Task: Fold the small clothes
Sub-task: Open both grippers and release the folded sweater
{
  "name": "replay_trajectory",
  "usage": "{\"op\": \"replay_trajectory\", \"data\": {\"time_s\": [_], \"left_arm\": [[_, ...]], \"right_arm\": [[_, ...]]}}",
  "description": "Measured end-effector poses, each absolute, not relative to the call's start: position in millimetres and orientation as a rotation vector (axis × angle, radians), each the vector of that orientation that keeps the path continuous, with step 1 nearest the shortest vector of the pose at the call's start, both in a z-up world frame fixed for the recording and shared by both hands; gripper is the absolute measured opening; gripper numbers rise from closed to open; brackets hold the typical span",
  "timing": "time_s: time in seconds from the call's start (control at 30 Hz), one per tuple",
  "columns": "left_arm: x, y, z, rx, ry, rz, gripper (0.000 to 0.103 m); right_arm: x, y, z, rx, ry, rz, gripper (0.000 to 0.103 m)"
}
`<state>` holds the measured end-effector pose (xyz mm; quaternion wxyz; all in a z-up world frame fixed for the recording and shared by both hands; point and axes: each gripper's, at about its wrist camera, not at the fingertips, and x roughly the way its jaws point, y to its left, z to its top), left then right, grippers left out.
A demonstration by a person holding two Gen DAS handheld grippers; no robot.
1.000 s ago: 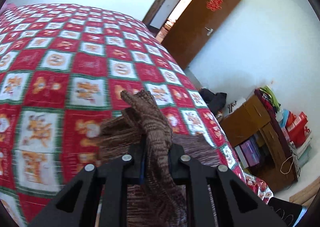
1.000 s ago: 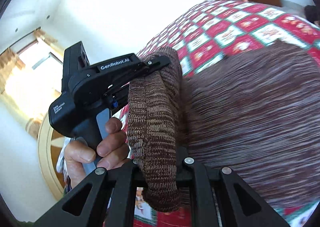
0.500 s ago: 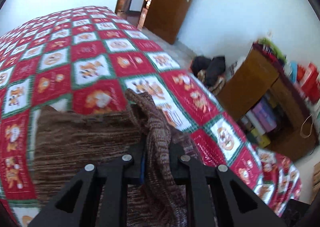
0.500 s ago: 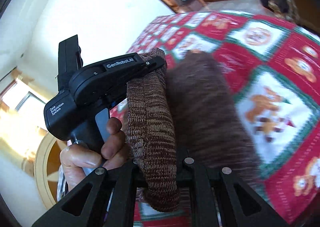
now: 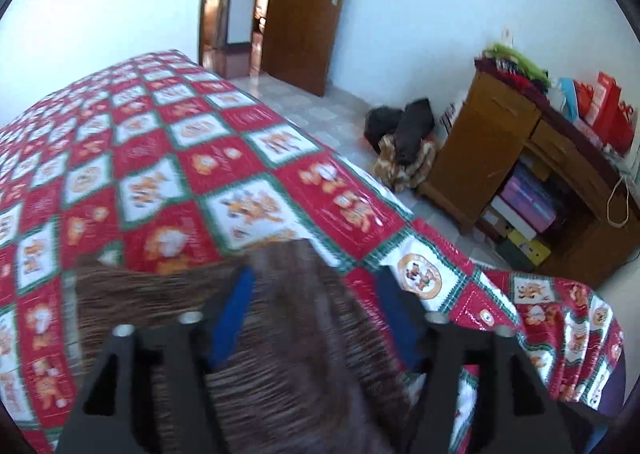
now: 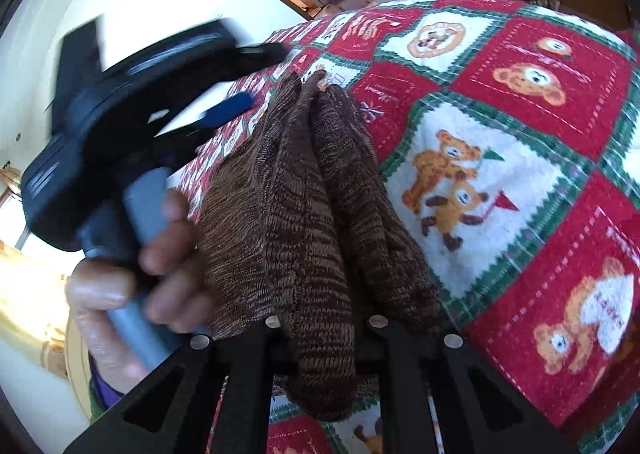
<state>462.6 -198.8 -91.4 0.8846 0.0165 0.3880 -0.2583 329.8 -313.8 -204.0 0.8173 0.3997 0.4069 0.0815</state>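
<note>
We see the bed's near corner (image 5: pixel 404 214) just ahead of our left gripper (image 5: pixel 316 318), where the red, white and green bear-patterned bedspread (image 5: pixel 248 210) drops away to a pale tiled floor (image 5: pixel 332 110). Beyond the corner the floor runs open toward the brown wooden door (image 5: pixel 304 10), while a wooden desk (image 5: pixel 492 158) with boxes underneath and a heap of dark clothes (image 5: pixel 404 134) crowd the wall to the right

The brown knit garment (image 5: pixel 280 354) lies on the bedspread close to that corner, its ribbed, mottled yarn bunched in soft folds. Our left gripper's jaws are opening, blue pads (image 5: pixel 232 318) standing clear on either side of the cloth, which lies between them without being pressed. Our right gripper (image 6: pixel 320 342) is clamped tight on a thick fold of the garment, which hangs over its fingers. In the right wrist view a hand (image 6: pixel 132 286) grips the left tool's grey handle, blurred, beside the cloth
</note>
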Motion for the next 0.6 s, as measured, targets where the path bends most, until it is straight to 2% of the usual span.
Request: {"op": "replay_trajectory", "data": {"time_s": [0.2,0.33,0.6], "left_arm": [[431,-100,-97,-0.067,0.835,-0.374,0.077],[398,-53,-125,-0.146,0.878,-0.293,0.077],[368,-67,-170,-0.160,0.902,-0.288,0.079]], "right_arm": [[319,-319,-208,0.886,0.874,0.171,0.010],[318,-324,-204,0.877,0.870,0.121,0.015],[285,-307,-131,0.501,0.744,-0.052,0.018]]}}
